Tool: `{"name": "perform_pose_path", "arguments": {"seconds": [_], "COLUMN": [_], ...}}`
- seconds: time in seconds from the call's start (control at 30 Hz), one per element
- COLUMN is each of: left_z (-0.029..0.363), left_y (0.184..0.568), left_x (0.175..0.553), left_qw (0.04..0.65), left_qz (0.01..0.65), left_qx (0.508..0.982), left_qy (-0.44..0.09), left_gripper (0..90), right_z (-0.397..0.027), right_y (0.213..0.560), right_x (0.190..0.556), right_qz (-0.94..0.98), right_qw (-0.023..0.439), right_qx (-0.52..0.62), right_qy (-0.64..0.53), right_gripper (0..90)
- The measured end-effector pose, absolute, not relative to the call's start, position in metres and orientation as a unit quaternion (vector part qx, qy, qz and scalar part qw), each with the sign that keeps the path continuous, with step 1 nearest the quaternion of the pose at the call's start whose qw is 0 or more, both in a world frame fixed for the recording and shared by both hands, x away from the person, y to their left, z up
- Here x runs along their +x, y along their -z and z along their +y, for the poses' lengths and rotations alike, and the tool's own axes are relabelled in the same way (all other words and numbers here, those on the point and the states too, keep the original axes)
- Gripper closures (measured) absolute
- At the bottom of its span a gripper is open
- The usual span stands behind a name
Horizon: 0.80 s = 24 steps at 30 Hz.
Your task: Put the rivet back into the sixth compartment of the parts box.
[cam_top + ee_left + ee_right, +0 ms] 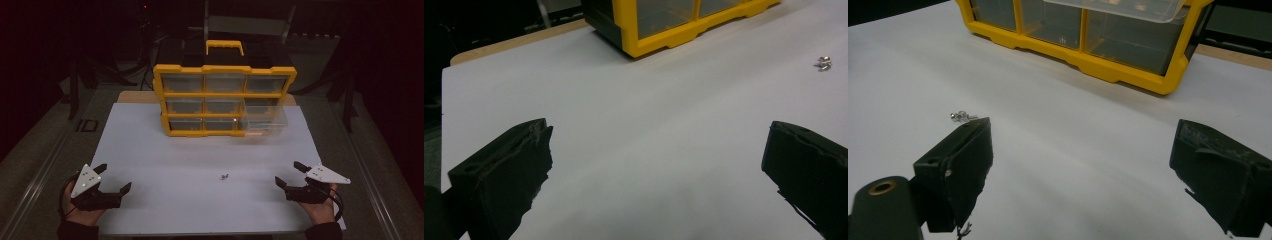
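Note:
A yellow drawer organiser (224,97) with clear drawers stands upright at the far middle of the white table sheet (150,150). One clear drawer (265,119) on its right side is pulled out toward me. A small metal screw (224,176) lies on the sheet between the two hands; it is also seen as a screw (823,62) and a screw (961,116) in the gripper views. My left gripper (116,178) rests open at the near left, nothing between its jaws. My right gripper (290,173) rests open at the near right, also empty.
The organiser's yellow base (659,40) stands at the far side of the left gripper view, and its base (1113,70) in the right gripper view. A wooden table edge (135,96) shows behind the sheet. Dark stands and cables surround the table.

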<state>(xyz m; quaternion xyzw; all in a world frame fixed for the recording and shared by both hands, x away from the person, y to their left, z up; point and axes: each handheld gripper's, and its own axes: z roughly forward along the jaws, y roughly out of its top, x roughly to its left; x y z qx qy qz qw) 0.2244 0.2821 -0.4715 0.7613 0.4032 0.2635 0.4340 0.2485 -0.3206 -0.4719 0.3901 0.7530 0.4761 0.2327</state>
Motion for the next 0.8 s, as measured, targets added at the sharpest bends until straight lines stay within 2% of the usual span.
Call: {"name": "perform_pose_path", "arguments": {"seconds": [0.5, 0.8], "left_z": [0.280, 0.275], "left_y": [0.473, 0.474], "left_x": [0.226, 0.227], "left_qw": [0.429, 0.426], "left_qz": [0.405, 0.401], "left_qx": [0.763, 0.768], "left_qy": [-0.266, -0.261], "left_gripper": [0.3, 0.3], "right_z": [-0.313, -0.299], "right_y": [0.475, 0.464], "right_x": [0.254, 0.268], "right_qz": [0.761, 0.774], "right_qw": [0.223, 0.211], "right_qx": [0.391, 0.373], "right_qy": [-0.468, -0.467], "right_gripper": [10.2, 10.2]}}
